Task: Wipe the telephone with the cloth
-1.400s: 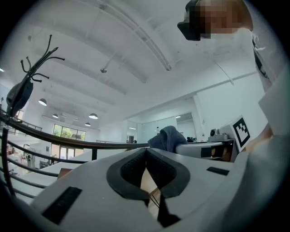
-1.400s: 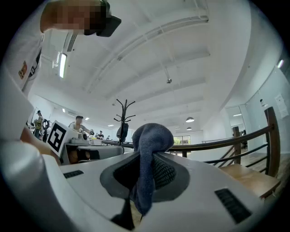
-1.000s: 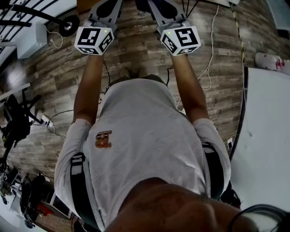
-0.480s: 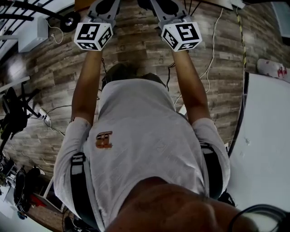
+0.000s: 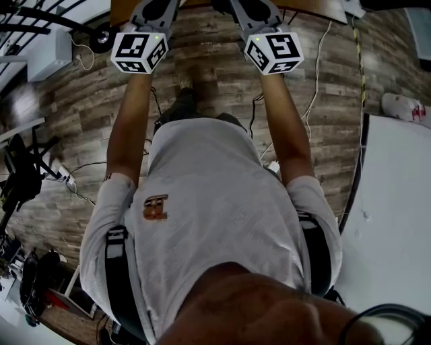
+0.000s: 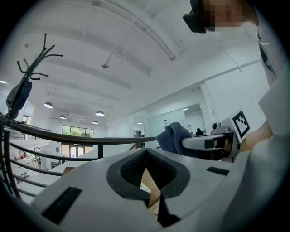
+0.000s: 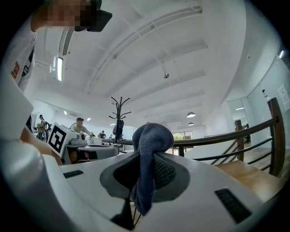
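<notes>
No telephone shows in any view. A dark blue cloth [image 7: 148,152] is pinched in my right gripper [image 7: 149,158], bunched above the jaws and hanging down between them. My left gripper [image 6: 145,152] is shut, its dark pads meeting with nothing between them. In the left gripper view the cloth [image 6: 173,138] sticks up from the right gripper beside it. In the head view both are held out ahead of the person's chest, only the left marker cube [image 5: 139,52] and the right marker cube [image 5: 273,52] showing; the jaws are cut off by the top edge.
A brown table edge [image 5: 202,4] runs along the top of the head view. The wood floor [image 5: 74,114] has loose cables [image 5: 311,87], and a white tabletop [image 5: 397,222] is at the right. A railing [image 7: 226,133] and coat stand [image 7: 118,113] are ahead.
Both grippers have crept slightly up the head view, and the brown table edge has come into sight. The cloth stays held in the right gripper.
</notes>
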